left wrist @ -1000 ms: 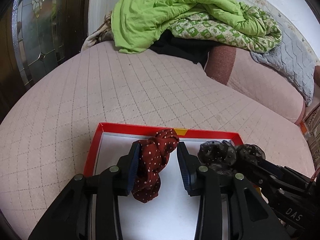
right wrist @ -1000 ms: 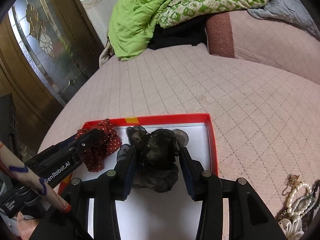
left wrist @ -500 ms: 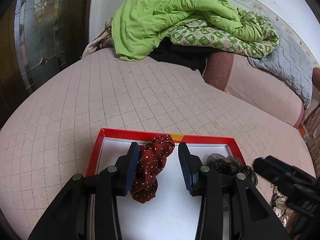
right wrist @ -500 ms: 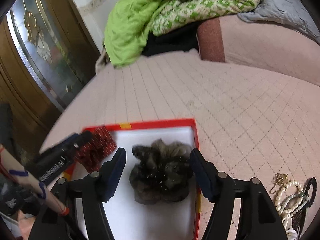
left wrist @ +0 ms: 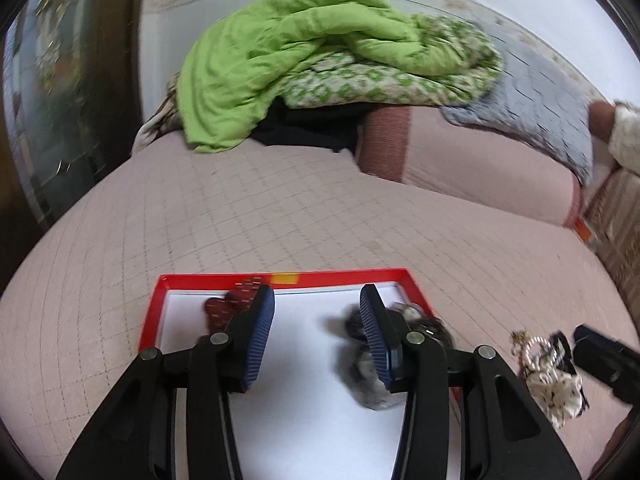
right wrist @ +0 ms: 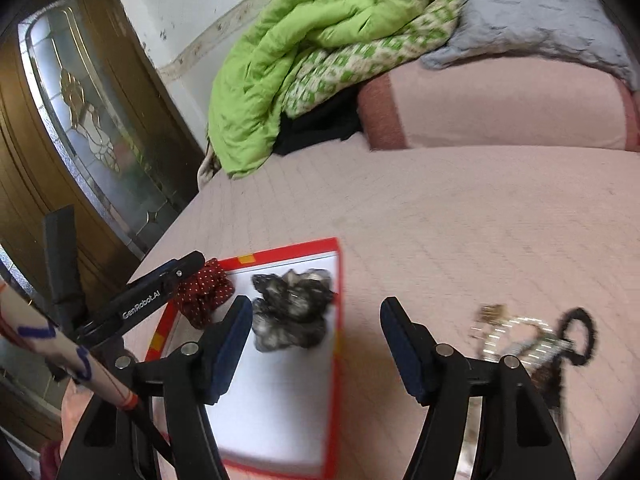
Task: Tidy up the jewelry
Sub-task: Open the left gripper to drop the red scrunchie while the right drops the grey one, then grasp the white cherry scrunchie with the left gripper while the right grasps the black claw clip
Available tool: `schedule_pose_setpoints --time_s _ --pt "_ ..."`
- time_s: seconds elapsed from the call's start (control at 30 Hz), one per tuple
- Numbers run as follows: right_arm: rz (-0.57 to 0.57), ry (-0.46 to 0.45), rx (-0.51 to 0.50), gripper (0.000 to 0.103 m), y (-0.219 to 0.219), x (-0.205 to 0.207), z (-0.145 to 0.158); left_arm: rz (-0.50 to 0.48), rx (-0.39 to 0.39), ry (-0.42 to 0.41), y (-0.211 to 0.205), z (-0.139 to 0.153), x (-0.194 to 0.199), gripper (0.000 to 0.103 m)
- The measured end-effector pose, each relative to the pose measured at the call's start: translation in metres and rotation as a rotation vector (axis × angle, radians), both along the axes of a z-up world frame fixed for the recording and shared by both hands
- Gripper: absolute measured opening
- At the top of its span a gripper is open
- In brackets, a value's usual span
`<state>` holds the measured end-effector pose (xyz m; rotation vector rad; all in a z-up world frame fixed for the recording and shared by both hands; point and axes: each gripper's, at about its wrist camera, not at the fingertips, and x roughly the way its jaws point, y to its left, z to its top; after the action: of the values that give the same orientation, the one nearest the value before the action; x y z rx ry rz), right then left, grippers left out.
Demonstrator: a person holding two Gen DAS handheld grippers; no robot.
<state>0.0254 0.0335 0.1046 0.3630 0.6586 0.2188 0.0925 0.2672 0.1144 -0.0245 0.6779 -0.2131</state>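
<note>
Two scrunchies (right wrist: 294, 308) in red tray (left wrist: 154, 312), both claws spread (empty), jewelry heap (right wrist: 524, 340) beside right claw (right wrist: 316, 344).

Left hand-held gripper (left wrist: 316, 330) and right hand-held gripper (right wrist: 316, 344), both with jaws spread wide, nothing between them.

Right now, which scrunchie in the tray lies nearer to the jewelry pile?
The dark grey scrunchie, beside the red tray's right rim; the red dotted scrunchie lies far left.
</note>
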Motion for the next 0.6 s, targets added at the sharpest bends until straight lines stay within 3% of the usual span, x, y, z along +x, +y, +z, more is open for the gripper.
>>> schedule_pose_setpoints --time_s 0.27,0.4,0.53,0.6 --pt "-0.215 -0.002 0.065 0.071 -0.108 -0.054 -0.009 -0.210 -0.001 0.032 -0.064 -0.002 -0.035 0.043" --pt "-0.303 0.032 0.119 0.071 -0.151 -0.067 -0.022 -0.392 -0.053 0.119 -0.108 -0.014 -0.055 0.043" --pt "-0.318 0.053 0.119 0.071 -0.170 -0.076 -0.027 -0.568 -0.076 0.196 -0.150 -0.026 -0.079 0.044" --pt "-0.317 0.063 0.117 0.071 -0.177 -0.082 -0.031 -0.644 -0.078 0.225 -0.167 -0.033 -0.092 0.057"
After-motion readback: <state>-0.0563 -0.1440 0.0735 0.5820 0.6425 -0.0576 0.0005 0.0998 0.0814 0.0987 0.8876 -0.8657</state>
